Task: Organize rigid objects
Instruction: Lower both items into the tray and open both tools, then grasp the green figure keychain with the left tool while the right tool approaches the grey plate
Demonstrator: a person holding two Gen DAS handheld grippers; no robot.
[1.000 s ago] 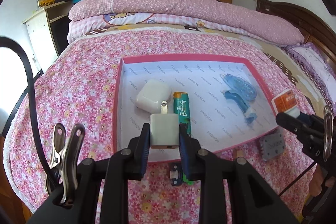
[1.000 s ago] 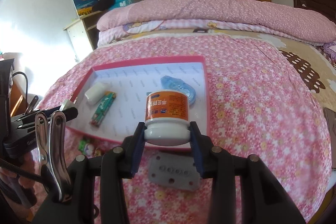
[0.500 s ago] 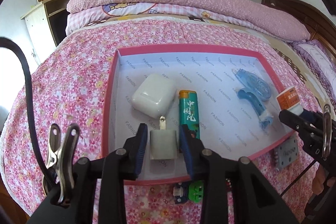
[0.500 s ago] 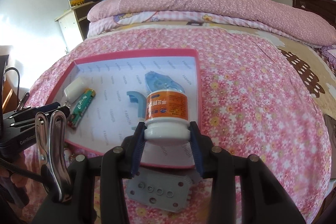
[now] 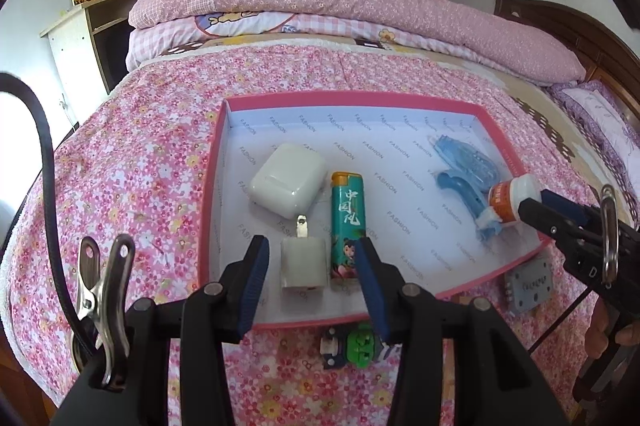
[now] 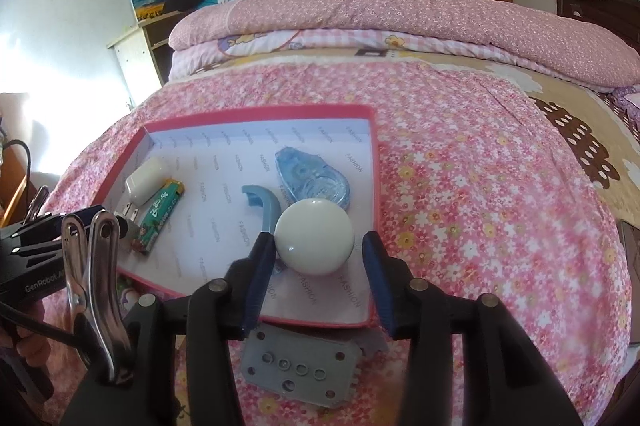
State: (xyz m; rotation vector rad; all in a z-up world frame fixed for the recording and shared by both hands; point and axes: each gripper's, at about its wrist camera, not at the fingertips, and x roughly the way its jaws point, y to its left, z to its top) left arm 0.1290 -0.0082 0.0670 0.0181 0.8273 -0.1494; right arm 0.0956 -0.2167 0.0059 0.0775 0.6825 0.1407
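A pink-rimmed box (image 5: 216, 154) lies on the flowered bed. My left gripper (image 5: 310, 258) is open; the white charger plug (image 5: 304, 262) lies between its fingers on the box floor, beside a green lighter (image 5: 347, 222) and a white earbud case (image 5: 288, 180). My right gripper (image 6: 318, 248) is open around a white-capped orange jar (image 6: 315, 241), which lies tipped in the box's near right part, cap toward the camera. The jar also shows in the left wrist view (image 5: 510, 200). A blue correction tape (image 6: 312, 180) lies behind it.
A grey plate with holes (image 6: 300, 372) lies on the bed just outside the box's near rim. A small green and white item (image 5: 360, 344) lies on the bed by the near rim. Folded quilts (image 5: 340, 6) are piled at the bed's far end.
Both grippers opened. The left let the charger plug go onto the box floor. The right moved over the box and let the jar go; it now lies tipped with its cap facing the camera.
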